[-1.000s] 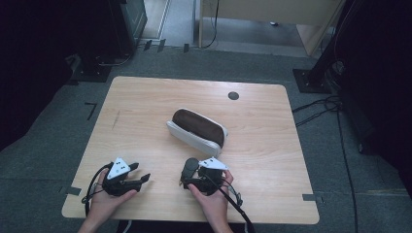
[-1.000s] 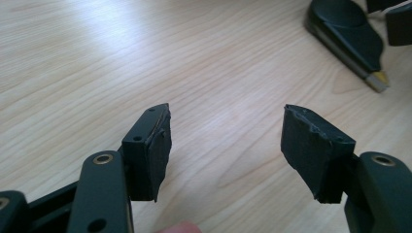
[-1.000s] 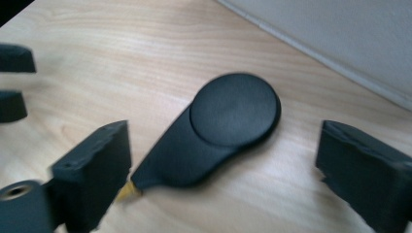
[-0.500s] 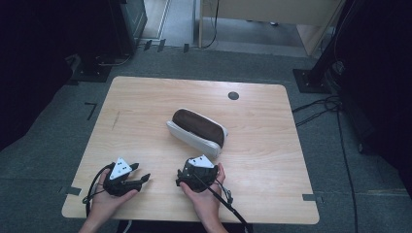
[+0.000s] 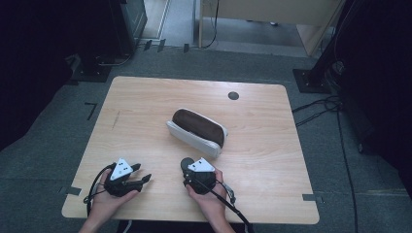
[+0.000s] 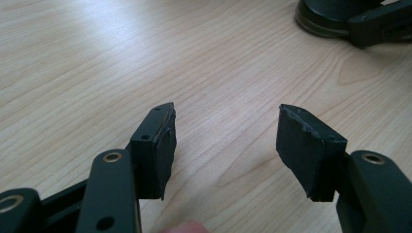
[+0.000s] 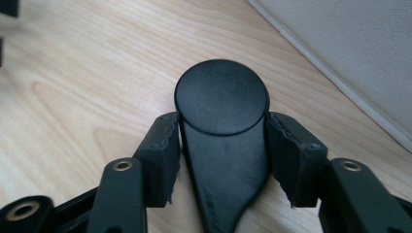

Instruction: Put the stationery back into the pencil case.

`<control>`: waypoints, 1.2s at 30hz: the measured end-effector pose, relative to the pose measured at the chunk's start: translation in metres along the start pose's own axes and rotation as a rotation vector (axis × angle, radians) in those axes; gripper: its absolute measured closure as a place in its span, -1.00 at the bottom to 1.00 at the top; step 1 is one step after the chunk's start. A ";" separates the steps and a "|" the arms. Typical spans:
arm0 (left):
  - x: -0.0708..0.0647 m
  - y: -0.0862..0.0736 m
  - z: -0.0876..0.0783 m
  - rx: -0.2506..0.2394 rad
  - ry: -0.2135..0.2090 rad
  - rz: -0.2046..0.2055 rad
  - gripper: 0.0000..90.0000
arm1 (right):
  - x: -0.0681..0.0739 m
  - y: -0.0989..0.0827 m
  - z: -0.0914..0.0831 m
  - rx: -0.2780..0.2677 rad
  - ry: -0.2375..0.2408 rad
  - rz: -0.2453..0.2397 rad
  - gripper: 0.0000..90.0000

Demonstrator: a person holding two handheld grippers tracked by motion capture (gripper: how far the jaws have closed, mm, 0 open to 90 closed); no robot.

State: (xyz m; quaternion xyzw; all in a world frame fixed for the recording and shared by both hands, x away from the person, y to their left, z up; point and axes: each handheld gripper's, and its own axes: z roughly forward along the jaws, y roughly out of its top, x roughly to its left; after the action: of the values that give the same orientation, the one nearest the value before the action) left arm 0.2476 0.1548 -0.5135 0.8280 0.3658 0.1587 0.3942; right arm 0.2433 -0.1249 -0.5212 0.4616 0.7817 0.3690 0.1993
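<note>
I can read no brand, label or writing on anything here — the black round-headed piece (image 7: 221,97) between my right tongs (image 5: 187,167) is plain matte, and the white case (image 5: 197,132) with its dark brown inside carries no mark I can make out. My right tongs are closed on that black piece: in the right gripper view both pads (image 7: 163,145) press its sides just below the round head, and its tapering stem runs back toward my hand. Just ahead and to the right of those tongs lies the white case, its pale wall near the round head but apart from it. My left tongs (image 5: 141,174) stand open with nothing between the jaws — only bare wood of the table (image 5: 145,111) shows in the gap, and the black piece sits off ahead and to the right of them. Beyond the case the tabletop is open as far as the far edge, where a small dark round spot (image 5: 233,95) sits; the near edge runs just behind both my hands.
</note>
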 end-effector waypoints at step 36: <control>-0.040 0.023 0.036 0.061 -0.185 0.156 -0.24 | -0.032 -0.022 -0.026 -0.003 0.339 -0.287 0.30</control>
State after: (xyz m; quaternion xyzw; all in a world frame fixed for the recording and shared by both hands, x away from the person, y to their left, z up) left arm 0.2516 0.0969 -0.5179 0.8766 0.2670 0.1004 0.3875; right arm 0.2292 -0.1701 -0.5223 0.2766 0.8612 0.4103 0.1160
